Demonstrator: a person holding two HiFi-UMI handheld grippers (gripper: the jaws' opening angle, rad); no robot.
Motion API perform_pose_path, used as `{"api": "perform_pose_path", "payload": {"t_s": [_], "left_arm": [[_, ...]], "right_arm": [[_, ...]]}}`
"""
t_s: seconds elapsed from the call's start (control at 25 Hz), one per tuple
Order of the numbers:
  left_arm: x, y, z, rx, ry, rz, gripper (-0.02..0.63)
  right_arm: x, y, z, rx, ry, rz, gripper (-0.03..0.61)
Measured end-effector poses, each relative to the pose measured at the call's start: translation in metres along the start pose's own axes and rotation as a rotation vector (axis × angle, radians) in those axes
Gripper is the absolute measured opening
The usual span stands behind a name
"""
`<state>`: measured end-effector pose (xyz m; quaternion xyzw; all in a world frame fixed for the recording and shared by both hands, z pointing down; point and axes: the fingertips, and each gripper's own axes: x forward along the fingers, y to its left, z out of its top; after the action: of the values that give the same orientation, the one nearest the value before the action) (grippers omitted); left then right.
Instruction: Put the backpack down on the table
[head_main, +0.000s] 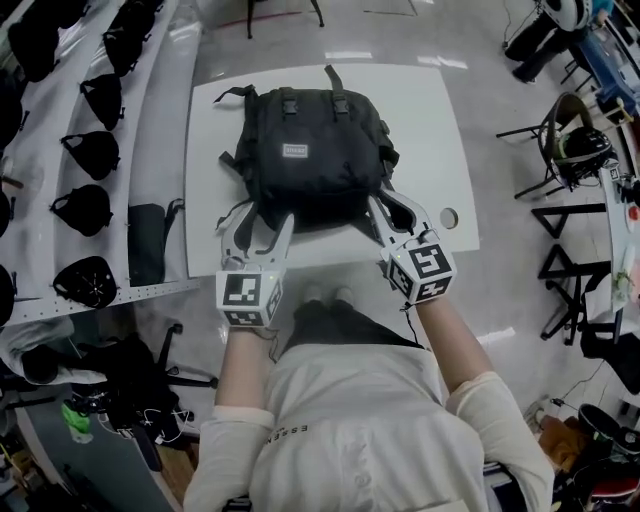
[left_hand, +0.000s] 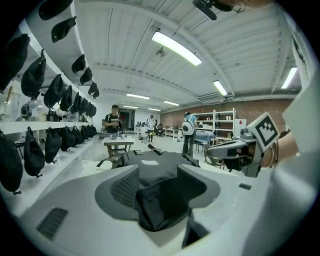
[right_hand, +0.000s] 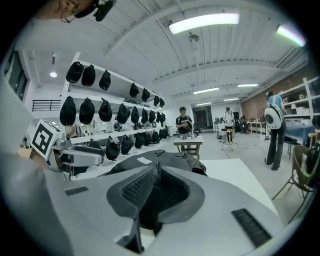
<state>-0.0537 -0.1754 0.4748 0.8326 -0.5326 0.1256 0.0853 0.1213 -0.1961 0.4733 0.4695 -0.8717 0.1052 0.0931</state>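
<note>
A black backpack (head_main: 305, 150) lies flat on the white table (head_main: 430, 130), its white label facing up. Both grippers are at its near edge. My left gripper (head_main: 258, 228) has its jaws wide apart. In the left gripper view a fold of the backpack's black fabric (left_hand: 162, 200) lies between them, while the ribbed pad (left_hand: 125, 187) stays bare. My right gripper (head_main: 388, 205) is at the bag's near right corner. In the right gripper view its jaws (right_hand: 156, 172) are almost together, with a thin strip of black fabric pinched at the tips.
White shelves (head_main: 150, 120) with several black bags run along the left. A dark bag (head_main: 147, 240) sits beside the table there. Chairs and stands (head_main: 565, 150) crowd the right. The table has a small hole (head_main: 448, 217). People stand far off by a small table (right_hand: 189, 145).
</note>
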Motion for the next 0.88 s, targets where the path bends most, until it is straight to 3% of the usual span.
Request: {"api": "perform_pose_path", "payload": {"t_s": [0.16,0.36,0.72,0.88], "left_arm": [[-0.008,0.003,0.031,-0.019,-0.040,-0.031,0.148],[-0.017,0.016,0.060,-0.013,-0.082,-0.027,0.010],[-0.023,0.013,0.108,0.047,-0.169,-0.142,0.002],[-0.023,0.011,0.121,0.087,-0.194,-0.153,0.003]], "right_arm": [[-0.001,0.009,0.023,-0.007,-0.012,-0.001,0.024],[0.000,0.029,0.056,-0.087,-0.073,0.043,0.015],[-0.001,0.043,0.103,-0.143,-0.201,0.049,0.014],[-0.001,0.046,0.112,-0.165,-0.227,0.064,0.014]]}}
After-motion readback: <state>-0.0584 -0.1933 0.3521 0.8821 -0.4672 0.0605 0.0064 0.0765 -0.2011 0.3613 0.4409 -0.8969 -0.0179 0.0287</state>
